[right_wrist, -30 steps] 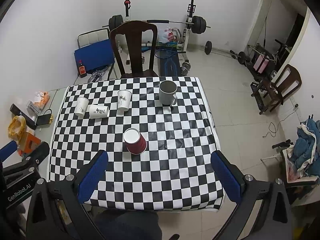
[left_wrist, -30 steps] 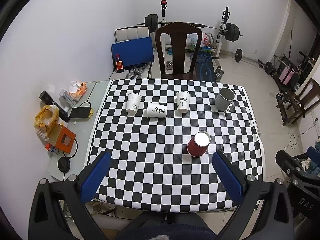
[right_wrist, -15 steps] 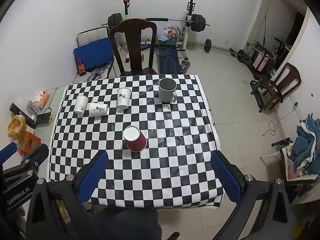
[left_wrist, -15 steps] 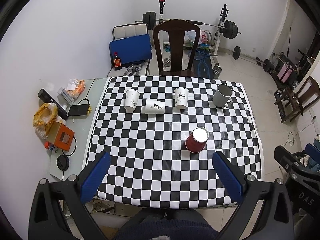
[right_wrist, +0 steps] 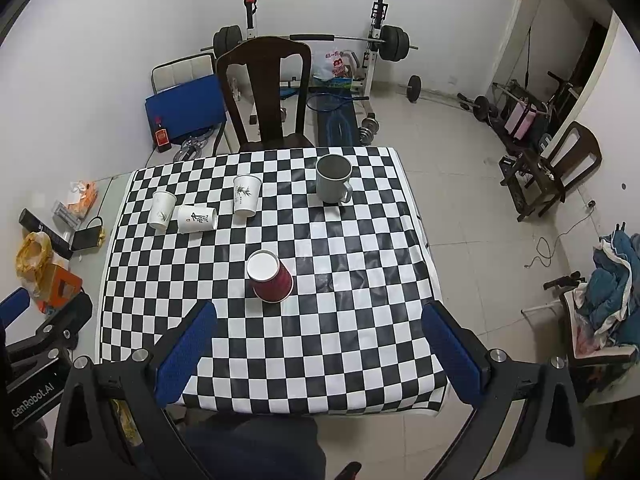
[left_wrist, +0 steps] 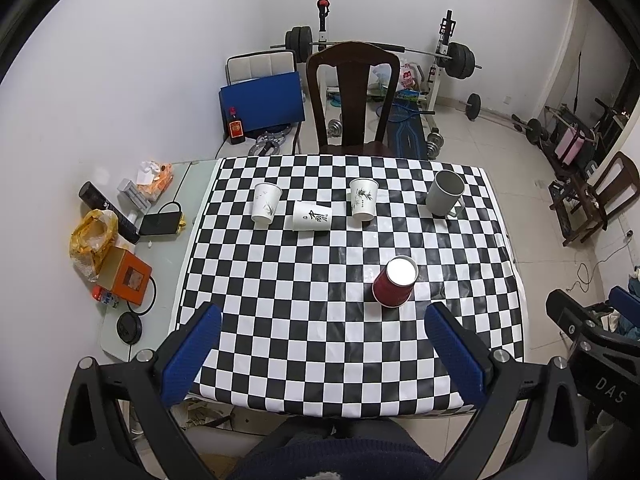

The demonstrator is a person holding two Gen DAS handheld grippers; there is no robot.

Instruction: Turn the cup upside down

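1. Far left on my feed, the clutter on the side table (left_wrist: 168, 268) is hard to make out; the orange box (left_wrist: 127, 277) has no label I can read.
2. Left gripper (left_wrist: 324, 354) hangs spread wide, gripping nothing. "GenRobot.AI" reads on its body in the right wrist view.
3. White paper cups: left one (left_wrist: 265, 202) upright, middle one (left_wrist: 312, 216) on its side with blurry print.
4. Red cup (left_wrist: 394, 286) sits mouth down, white base up, near-centre on the checkered table (left_wrist: 280, 300).
5. Grey mug (left_wrist: 445, 193) far right.
6. Right gripper (right_wrist: 320, 350) spread wide too, empty; "DAS" shows, cut off.
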